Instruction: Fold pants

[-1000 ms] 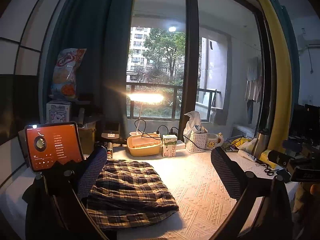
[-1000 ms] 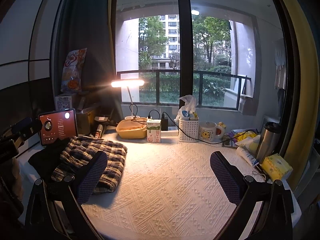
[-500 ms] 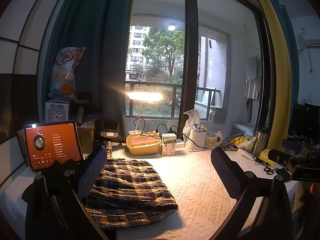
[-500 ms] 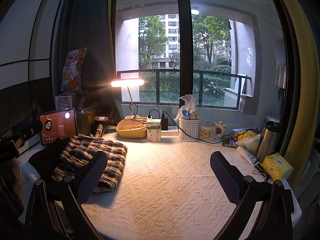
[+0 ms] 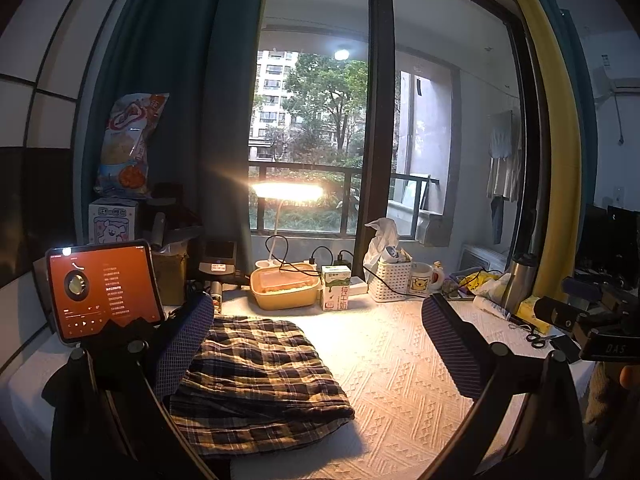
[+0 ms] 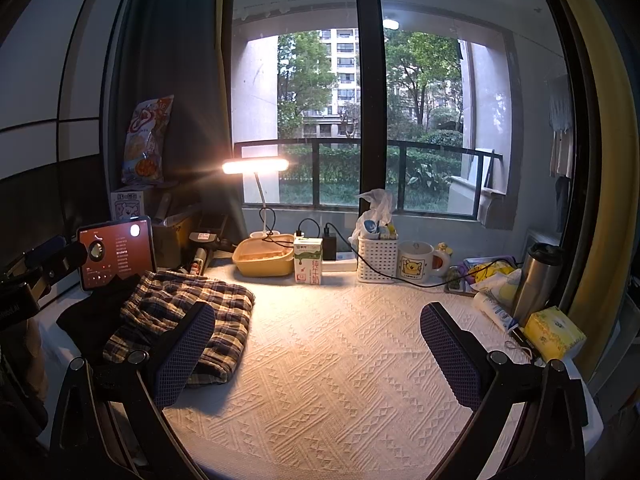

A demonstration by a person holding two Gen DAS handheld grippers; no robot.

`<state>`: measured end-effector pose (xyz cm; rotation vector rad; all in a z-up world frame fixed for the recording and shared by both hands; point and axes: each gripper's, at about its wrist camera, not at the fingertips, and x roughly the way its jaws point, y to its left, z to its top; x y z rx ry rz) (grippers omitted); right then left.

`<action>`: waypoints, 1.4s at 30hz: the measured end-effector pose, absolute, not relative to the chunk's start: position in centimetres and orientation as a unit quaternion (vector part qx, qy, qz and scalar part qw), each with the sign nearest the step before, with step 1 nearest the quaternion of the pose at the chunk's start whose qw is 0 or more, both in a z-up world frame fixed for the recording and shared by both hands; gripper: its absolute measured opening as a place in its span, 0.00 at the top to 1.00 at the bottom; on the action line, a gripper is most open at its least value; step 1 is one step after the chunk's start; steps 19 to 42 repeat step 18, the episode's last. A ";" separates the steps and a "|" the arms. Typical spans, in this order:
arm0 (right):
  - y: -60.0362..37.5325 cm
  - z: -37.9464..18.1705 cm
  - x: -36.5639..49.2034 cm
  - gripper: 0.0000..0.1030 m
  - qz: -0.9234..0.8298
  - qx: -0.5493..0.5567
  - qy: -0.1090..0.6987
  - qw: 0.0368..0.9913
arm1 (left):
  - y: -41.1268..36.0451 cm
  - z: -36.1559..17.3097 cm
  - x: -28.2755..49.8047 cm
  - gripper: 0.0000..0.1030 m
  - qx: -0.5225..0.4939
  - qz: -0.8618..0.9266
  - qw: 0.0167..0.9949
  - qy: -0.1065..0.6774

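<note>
The plaid pants lie folded into a compact stack on the white textured cloth, at the table's left side. In the right wrist view the same folded pants sit left of centre, next to a black garment. My left gripper hovers open above the table, its left finger over the stack's left edge, holding nothing. My right gripper is open too, raised over the bare cloth, with its left finger in front of the pants' near corner.
A lit tablet stands at the left. Along the back are a desk lamp, yellow container, milk carton, white basket and mug. A steel flask, tissue pack and scissors crowd the right edge.
Both grippers stay open and nearly still. The left wrist view has drifted slightly, and the pants have not moved.
</note>
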<state>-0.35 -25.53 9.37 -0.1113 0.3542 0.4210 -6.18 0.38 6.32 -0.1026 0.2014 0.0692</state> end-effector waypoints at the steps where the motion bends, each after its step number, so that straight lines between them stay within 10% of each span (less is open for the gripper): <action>1: -25.5 9.4 -0.4 0.00 0.208 -0.055 0.175 0.961 | 0.4 6.3 -6.2 0.00 -0.051 0.035 0.993 0.100; 42: -25.6 9.4 -0.4 0.00 0.208 -0.056 0.174 0.961 | 0.4 6.4 -6.2 0.00 -0.053 0.028 0.993 0.098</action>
